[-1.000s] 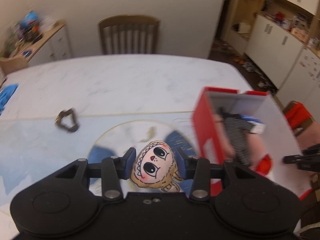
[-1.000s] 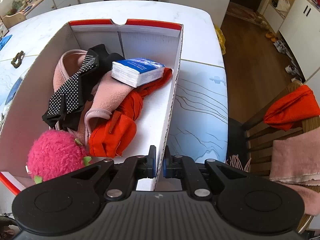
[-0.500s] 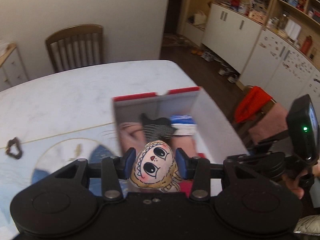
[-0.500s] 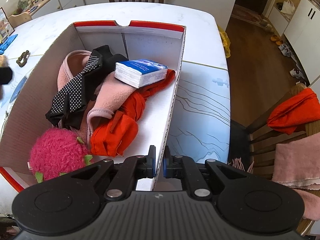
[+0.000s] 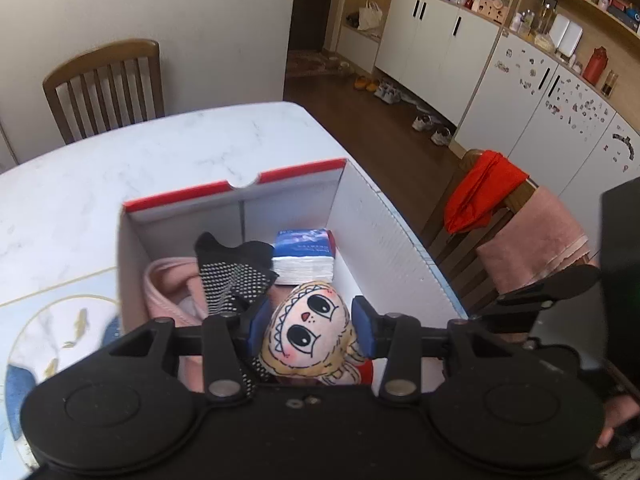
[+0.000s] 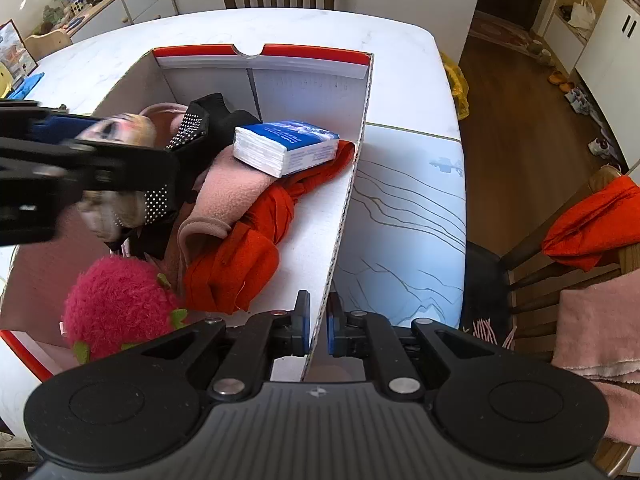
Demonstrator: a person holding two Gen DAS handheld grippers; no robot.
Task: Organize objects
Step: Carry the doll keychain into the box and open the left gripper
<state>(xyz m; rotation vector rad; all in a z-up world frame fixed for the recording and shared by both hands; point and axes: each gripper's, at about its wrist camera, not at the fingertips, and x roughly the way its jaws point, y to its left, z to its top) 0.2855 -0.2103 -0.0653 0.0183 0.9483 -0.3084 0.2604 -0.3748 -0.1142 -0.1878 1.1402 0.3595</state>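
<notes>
While the white marble-patterned tabletop [image 6: 280,24] carries little else near the box, most of the sorting looks done. Left to right in the right wrist view: left gripper [image 5: 312,322], half open, clamps a small plush doll head with yellow hair and big dark eyes [image 5: 308,332]; doll hangs over the left part of the box, above the contents, not yet released. Below it, a fuzzy magenta strawberry-shaped plush [image 6: 116,300] sits in the near left corner. Black sock with white grip dots [image 6: 192,136] lies draped over a pink fleece garment [image 6: 228,192]. Crumpled red cloth [image 6: 248,256] fills the middle, and a blue-and-white pack of tissues [image 6: 288,146] rests on top of it toward the far end. All lie inside the white corrugated cardboard box with red rim [image 6: 348,216]. Right gripper [image 6: 318,322] is nearly closed, pinching the box's right wall to steady it.

Judgement: one drop left here. Red and pink cloths on the wooden chair [image 6: 532,276] at far right may or may not belong to the job.
</notes>
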